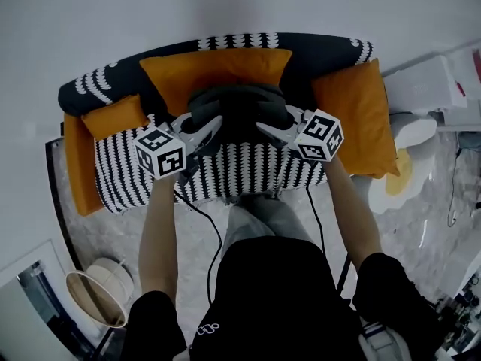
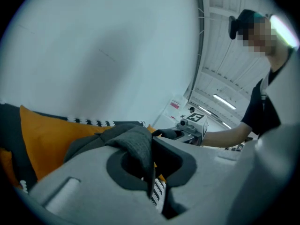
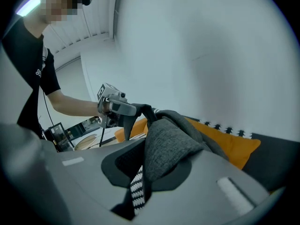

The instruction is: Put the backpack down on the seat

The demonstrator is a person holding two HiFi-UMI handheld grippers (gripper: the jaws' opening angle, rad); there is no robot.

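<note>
1. Dark grey fabric: in the head view the backpack (image 1: pixel 237 110) hangs between the two grippers, over the seat (image 1: pixel 248 173) with its black-and-white patterned cover.
2. Same view: the pack is in front of the orange back cushion (image 1: pixel 214 68). I cannot tell whether its bottom touches the seat.
3. Same view: the left gripper (image 1: pixel 216 123) holds the pack's left edge and the right gripper (image 1: pixel 263 127) holds its right edge. Each marker cube (image 1: pixel 160 153) faces the camera.
4. Same view: an orange side cushion (image 1: pixel 359 119) lies at the seat's right end. A white-and-yellow mat (image 1: pixel 406 168) is on the floor beyond it.
5. Left gripper view: the left gripper's (image 2: pixel 151 165) jaws are clamped on a fold of the backpack's (image 2: pixel 133 142) grey fabric. The seat's pattern shows through the gap below the fold.
6. Same view: the orange cushion (image 2: pixel 51 137) is behind the pack, and the right gripper (image 2: pixel 190 125) is across it.
7. Right gripper view: the right gripper's (image 3: pixel 140 172) jaws are pressed on a thick grey fold of the backpack (image 3: pixel 168 144), with patterned cover visible beneath.
8. Same view: the left gripper (image 3: pixel 117 109) pinches the far edge, and the orange cushion (image 3: pixel 229 142) lies to the right against a white wall (image 3: pixel 211 46).
</note>
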